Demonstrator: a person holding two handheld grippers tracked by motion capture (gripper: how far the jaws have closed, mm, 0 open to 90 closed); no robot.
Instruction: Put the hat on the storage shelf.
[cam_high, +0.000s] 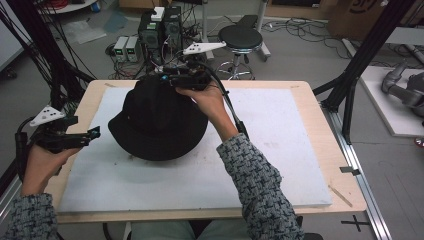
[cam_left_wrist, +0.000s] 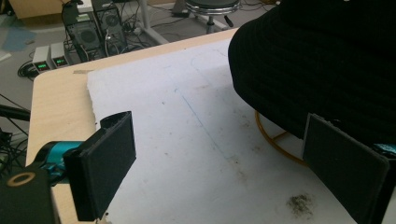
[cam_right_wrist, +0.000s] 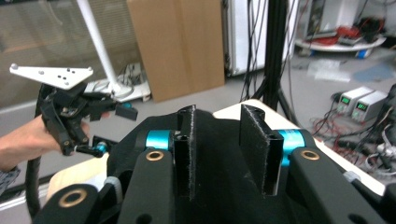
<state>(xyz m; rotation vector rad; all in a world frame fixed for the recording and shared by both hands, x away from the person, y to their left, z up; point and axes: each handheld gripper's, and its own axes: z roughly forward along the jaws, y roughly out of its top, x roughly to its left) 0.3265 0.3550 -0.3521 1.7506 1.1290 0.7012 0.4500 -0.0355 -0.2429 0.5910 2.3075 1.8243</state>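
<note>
A black hat (cam_high: 157, 120) is sitting on a white mat (cam_high: 280, 150) that is covering most of a pale wooden surface (cam_high: 330, 165). The hat is lying toward the left half of the mat, with its brim spreading out flat around the crown.

The right gripper (cam_high: 172, 77) is reaching over the far side of the hat, with the right hand (cam_high: 207, 100) wrapping around its body just behind the crown. In the right gripper view, the two black jaws are standing a narrow gap apart with the hat's black fabric (cam_right_wrist: 215, 154) running up between them; it looks as though the gripper is pinching the fabric, though dark cloth against dark pads is making the contact hard to confirm.

The left gripper (cam_high: 92, 134) is hovering at the left edge of the mat, near the hat's brim but apart from it, with the left hand (cam_high: 40, 165) gripping it from behind. In the left gripper view its jaws are standing wide apart with nothing between them, and bare mat (cam_left_wrist: 196, 140) is showing in the gap. The hat (cam_left_wrist: 317, 65) is rising at the upper right of that view, and a thin orange ring (cam_left_wrist: 271, 135) is peeking out from under its brim on the mat.

Beyond the surface, a round black stool (cam_high: 240, 37) is standing on the floor.
</note>
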